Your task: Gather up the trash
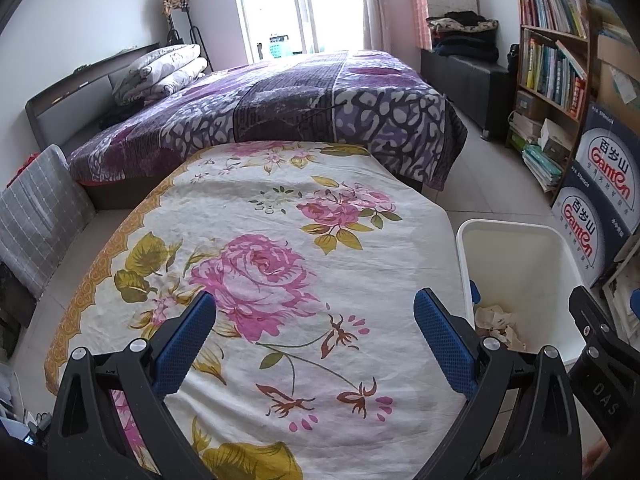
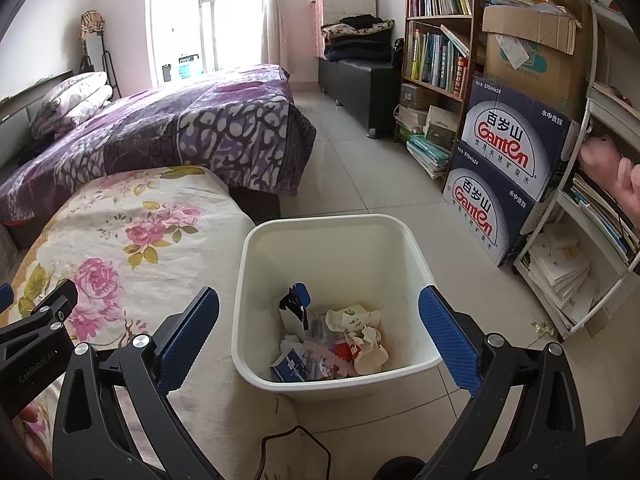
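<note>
Both tongs [image 1: 316, 336] [image 2: 320, 332] gape empty, right above the bin [image 2: 404, 240] beside the floral table's edge [image 2: 224, 200].

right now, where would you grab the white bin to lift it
Probably the bin by its near rim, coming straight down from above with the right gripper: the rim is thin enough to fit between the open jaws, while the walls are too wide to span.

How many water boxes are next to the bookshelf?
2. One water box sits on top, the other under it on the floor, right of the bin. More may be hidden behind.
</note>
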`<state>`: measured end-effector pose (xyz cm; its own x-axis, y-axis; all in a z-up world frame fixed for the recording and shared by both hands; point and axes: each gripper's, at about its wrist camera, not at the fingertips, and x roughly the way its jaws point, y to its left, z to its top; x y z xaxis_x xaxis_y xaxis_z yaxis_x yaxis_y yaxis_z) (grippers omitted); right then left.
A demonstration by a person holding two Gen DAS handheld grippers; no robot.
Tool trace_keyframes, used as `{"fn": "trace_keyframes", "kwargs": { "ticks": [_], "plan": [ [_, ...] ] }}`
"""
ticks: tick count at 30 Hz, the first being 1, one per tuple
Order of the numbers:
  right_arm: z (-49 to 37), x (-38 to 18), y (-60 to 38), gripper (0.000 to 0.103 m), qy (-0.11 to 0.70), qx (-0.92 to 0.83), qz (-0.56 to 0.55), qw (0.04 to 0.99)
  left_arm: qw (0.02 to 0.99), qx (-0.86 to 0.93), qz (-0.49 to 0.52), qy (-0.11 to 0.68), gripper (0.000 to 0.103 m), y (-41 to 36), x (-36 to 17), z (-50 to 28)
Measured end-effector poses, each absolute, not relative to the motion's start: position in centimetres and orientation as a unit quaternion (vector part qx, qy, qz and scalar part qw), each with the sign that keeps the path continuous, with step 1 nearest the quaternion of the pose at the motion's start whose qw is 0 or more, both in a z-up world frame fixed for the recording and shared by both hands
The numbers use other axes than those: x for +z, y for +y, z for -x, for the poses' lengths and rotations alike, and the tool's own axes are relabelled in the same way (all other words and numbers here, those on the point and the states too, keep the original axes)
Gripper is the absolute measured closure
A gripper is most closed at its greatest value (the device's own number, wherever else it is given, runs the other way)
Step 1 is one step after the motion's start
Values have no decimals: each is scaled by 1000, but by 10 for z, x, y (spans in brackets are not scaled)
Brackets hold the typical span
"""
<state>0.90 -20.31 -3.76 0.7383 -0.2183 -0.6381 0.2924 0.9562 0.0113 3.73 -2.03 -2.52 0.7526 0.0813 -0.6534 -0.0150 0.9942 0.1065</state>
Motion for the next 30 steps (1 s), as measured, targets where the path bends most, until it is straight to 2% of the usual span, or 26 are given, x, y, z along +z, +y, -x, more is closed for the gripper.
{"fn": "trace_keyframes", "kwargs": {
  "ticks": [30],
  "plan": [
    [-8, -43, -207, 7, 341, -140, -61, 928, 933, -2, -40, 357, 8, -25, -24, -37]
  ]
}}
